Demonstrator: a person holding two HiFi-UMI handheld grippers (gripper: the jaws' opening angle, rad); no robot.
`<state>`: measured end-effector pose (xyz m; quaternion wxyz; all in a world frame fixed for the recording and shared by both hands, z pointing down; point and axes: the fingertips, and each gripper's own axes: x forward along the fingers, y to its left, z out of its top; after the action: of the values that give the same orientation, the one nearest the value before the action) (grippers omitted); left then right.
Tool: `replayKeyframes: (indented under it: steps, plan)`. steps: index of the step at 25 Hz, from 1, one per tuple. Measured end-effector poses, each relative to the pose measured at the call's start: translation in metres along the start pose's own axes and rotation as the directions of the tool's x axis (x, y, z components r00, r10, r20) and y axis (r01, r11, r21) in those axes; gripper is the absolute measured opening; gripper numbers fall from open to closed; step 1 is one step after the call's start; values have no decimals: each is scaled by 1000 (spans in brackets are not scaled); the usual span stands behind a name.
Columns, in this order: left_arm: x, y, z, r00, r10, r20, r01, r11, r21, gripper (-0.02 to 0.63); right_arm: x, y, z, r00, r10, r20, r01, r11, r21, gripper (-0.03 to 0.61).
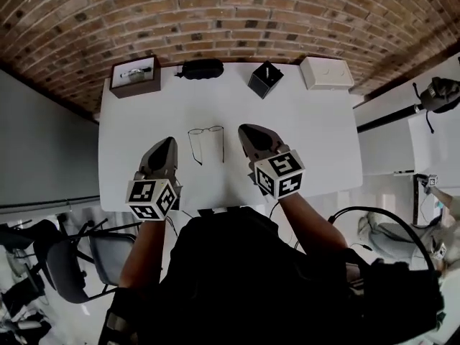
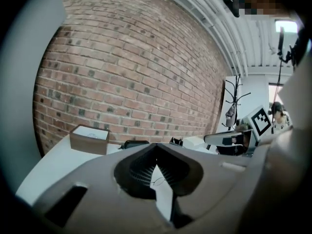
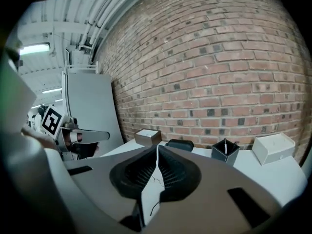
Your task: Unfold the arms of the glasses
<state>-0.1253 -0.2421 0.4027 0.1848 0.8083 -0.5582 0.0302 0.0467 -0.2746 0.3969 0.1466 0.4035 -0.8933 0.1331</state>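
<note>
— Found the glasses (image 1: pixel 206 144) flat on the surface (image 1: pixel 309 135), between the two gripper tips, both arms swung out.
— Looked finished, then. And the left gripper (image 1: pixel 169 144), the right gripper (image 1: pixel 245 129)?
— Saw both pressed shut, empty, clear of the frame. Judged nothing left to unfold.

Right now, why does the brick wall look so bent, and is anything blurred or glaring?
Head view: the wide lens bows the brick wall and the table edges; the glasses look sharp. Left gripper view: dark corners, wall bulging. Right gripper view: the ceiling lamp glares.
</note>
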Motion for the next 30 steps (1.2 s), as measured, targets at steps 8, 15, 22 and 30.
replayKeyframes:
  steps: [8,15,22,30]
  plan:
    - [-31,-12,48,995,16,103,-11,999,-51,11,-30,4,48,992,-4,128,9,999,-38,9]
    - [-44,-33,76,988,38,150,-34,999,-27,10,-61,-3,77,971,-68,228,72,997,-9,9]
    - [-47,-30,83,984,69,165,-75,997,28,10,-66,-13,89,961,-92,261,101,995,-22,8]
    - [-55,-24,93,974,108,201,-125,989,75,11,-69,-16,98,946,-121,301,139,990,-37,8]
